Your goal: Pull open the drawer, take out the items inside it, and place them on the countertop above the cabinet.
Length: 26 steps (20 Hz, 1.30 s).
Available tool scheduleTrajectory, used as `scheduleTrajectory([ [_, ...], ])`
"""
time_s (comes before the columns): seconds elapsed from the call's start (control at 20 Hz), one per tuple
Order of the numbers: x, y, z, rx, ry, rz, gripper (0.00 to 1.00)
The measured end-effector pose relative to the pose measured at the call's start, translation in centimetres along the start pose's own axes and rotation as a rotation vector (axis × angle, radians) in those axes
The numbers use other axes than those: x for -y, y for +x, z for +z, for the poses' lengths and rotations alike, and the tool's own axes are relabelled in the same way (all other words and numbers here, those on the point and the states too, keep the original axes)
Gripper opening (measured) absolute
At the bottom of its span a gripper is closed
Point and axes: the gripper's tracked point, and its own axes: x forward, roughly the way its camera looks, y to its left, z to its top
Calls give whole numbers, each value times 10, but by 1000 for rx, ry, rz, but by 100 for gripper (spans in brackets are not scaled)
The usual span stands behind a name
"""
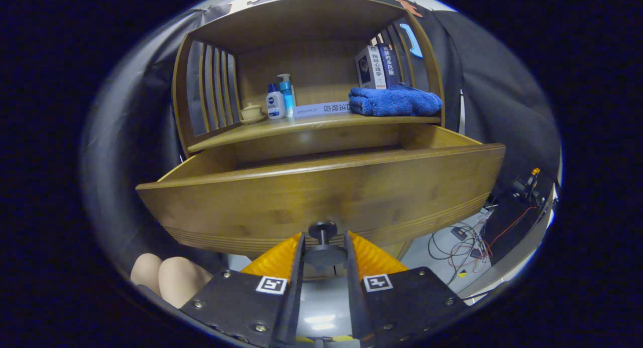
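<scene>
The wooden drawer (321,197) stands pulled well out of the cabinet, its front panel just ahead of me. The high front hides what lies inside it. Its dark round knob (324,231) sits between my fingers, and my gripper (324,239) is shut on the knob, both fingers pressing its sides. Above the drawer runs the countertop (236,132). On it lies a folded blue towel (395,101), and to the left stand a white bottle (275,102), a blue pump bottle (287,93) and a small lidded teacup (251,112).
Upright books (377,67) lean at the back right of the shelf, and a flat book (321,109) lies in the middle. Slatted side walls and a top board enclose the countertop. A person's knees (168,277) are below left. Cables (467,237) lie on the floor at right.
</scene>
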Motion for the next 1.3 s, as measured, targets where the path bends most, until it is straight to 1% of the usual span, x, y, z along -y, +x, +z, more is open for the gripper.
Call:
scheduleTrajectory([
  [0.1, 1, -3, 3, 3, -20, -5, 43],
  [0.3, 1, -11, 16, 38, -67, -15, 43],
  [0.35, -2, -17, 26, 70, -61, 2, 43],
  [0.6, -14, -46, 89, 197, -76, 25, 42],
  [0.7, -20, -46, 108, 209, -103, 40, 42],
  [0.8, -23, -35, 123, 211, -133, 51, 42],
  [0.95, -30, -9, 129, 139, -180, 82, 42],
  [1.0, -36, 4, 129, 99, -192, 103, 45],
  [1.15, -48, 35, 131, -11, -204, 162, 46],
  [1.3, -55, 65, 125, -118, -207, 195, 46],
])
